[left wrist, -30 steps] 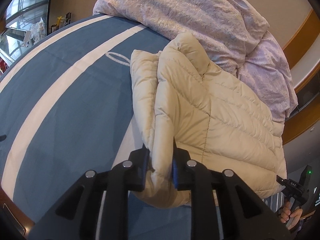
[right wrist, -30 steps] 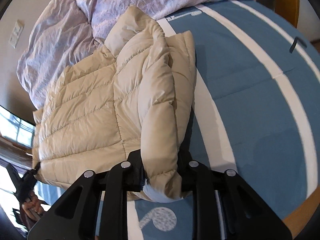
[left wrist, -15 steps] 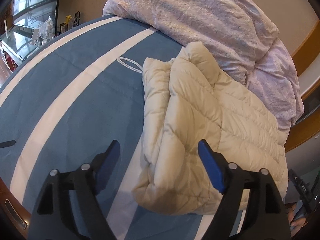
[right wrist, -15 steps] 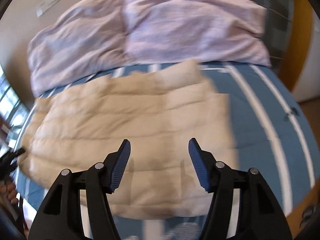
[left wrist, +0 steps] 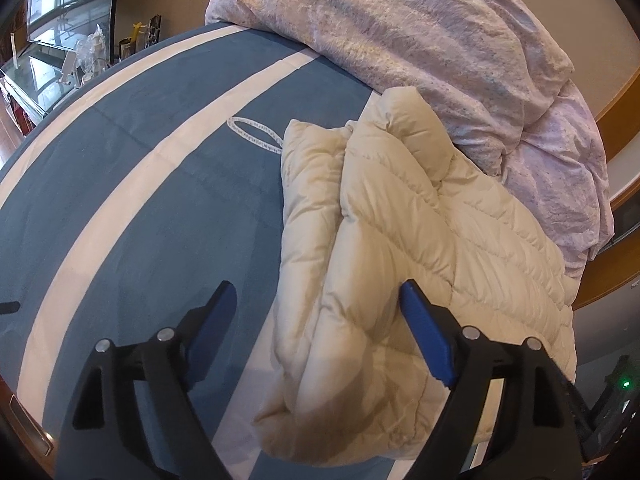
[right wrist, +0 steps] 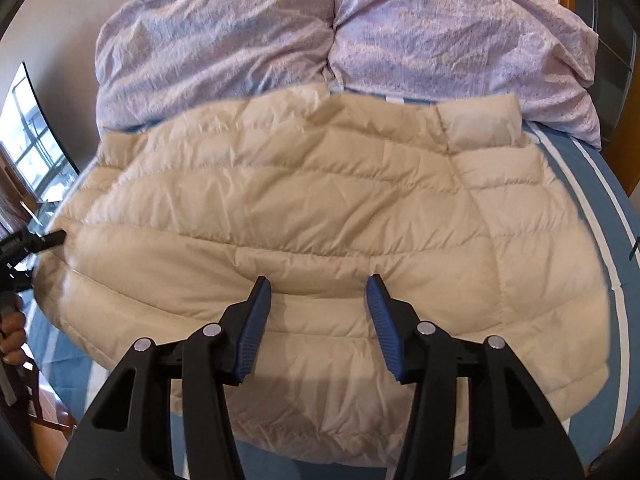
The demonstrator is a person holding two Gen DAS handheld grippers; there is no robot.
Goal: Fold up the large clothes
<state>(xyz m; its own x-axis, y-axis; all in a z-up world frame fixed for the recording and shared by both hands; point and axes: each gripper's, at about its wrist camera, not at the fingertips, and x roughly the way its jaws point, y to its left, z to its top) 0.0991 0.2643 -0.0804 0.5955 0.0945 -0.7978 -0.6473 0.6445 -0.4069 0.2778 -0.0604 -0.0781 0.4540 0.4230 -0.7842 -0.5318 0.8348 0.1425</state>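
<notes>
Left gripper (left wrist: 316,304) spread wide, blue-padded fingers (left wrist: 426,338) apart with nothing between them, low center of the left wrist frame, angled down toward the bed. Its right finger overlaps the jacket in the picture; contact unclear. Right gripper (right wrist: 318,300) also wide, holding nothing, bottom center of the right wrist frame, pointing at the jacket's middle panel from above the near hem.

Cream puffer jacket (left wrist: 420,248) lies on the bed, folded so one side panel is doubled over; in the left wrist frame it runs from center to lower right, folded edge facing left. In the right wrist frame the jacket (right wrist: 304,208) fills the middle, quilted seams running across, collar (right wrist: 480,124) at upper right.

Blue bedspread (left wrist: 132,208) with white stripes (left wrist: 160,164) under it, filling the left half of the left wrist frame; a small white oval mark (left wrist: 256,136) sits near the jacket's top edge. Rumpled lilac duvet (right wrist: 332,32) bunched along the top of both frames, touching the jacket's far edge. At the left edge of the right wrist frame, the other gripper's black tip (right wrist: 44,239) at the jacket's edge, bare fingers (right wrist: 12,336) below it. Shelf with small items (left wrist: 88,60) upper left of left frame.
</notes>
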